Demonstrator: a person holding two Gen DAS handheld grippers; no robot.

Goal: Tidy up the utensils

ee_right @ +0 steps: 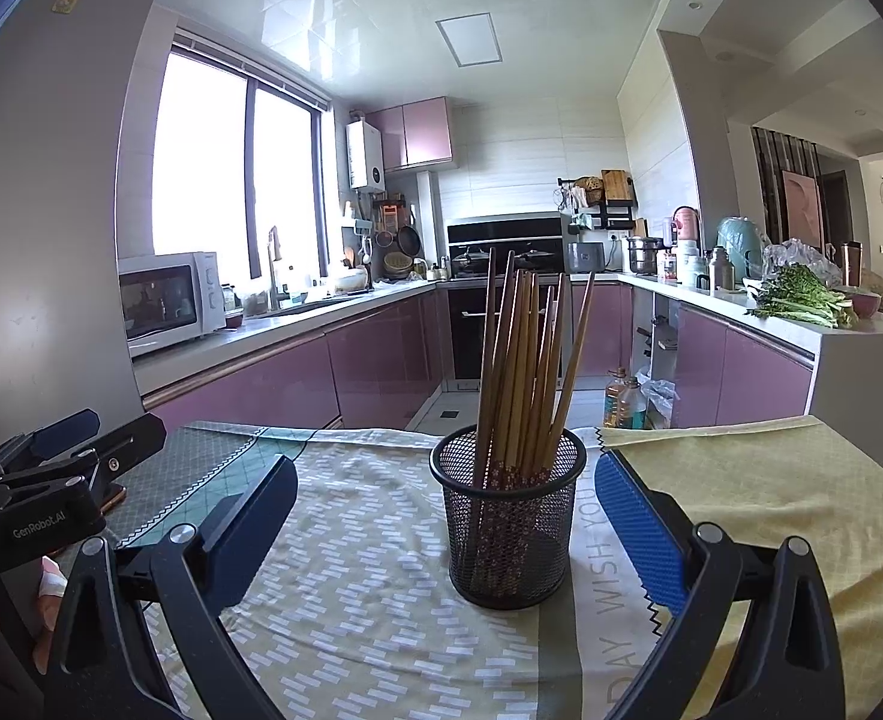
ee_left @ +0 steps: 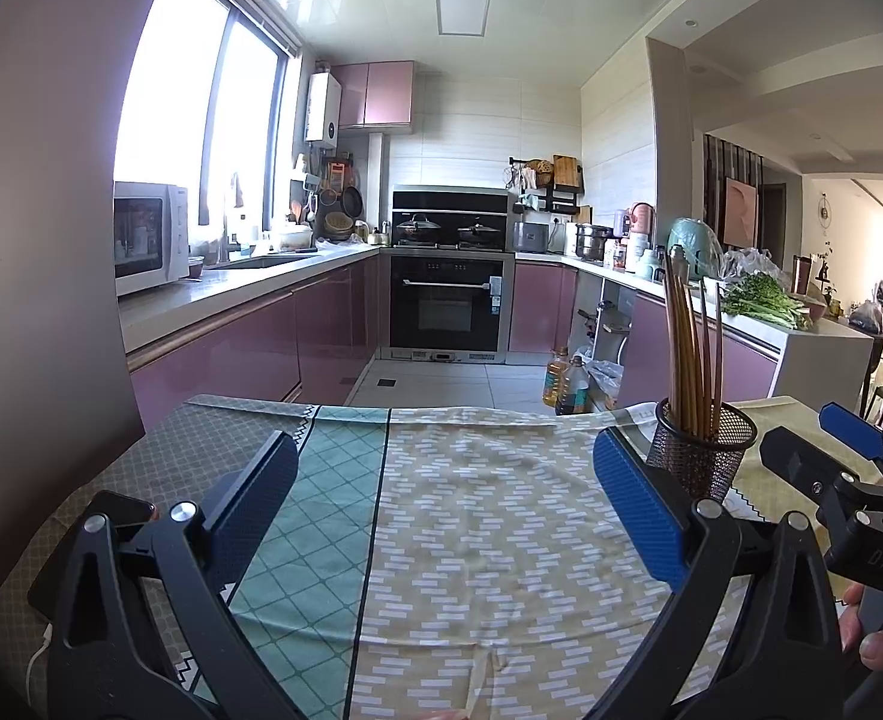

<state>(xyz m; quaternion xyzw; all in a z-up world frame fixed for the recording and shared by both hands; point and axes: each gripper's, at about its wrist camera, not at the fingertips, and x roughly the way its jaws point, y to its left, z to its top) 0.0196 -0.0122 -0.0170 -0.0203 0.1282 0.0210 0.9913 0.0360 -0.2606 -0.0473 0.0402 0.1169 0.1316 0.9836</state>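
left gripper wide open, empty, "GenRobot.AI" | right gripper wide open, empty | chopsticks in mesh holder | tablecloth "WISH YOU" right view only

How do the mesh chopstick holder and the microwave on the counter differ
The mesh holder is black, round and see-through; the microwave is white, boxy and solid apart from its dark window. The holder stands on the patterned tablecloth between the right gripper's open fingers; the microwave sits far off on the counter by the window. The holder's top is open, with chopsticks sticking out; the microwave's door is closed.
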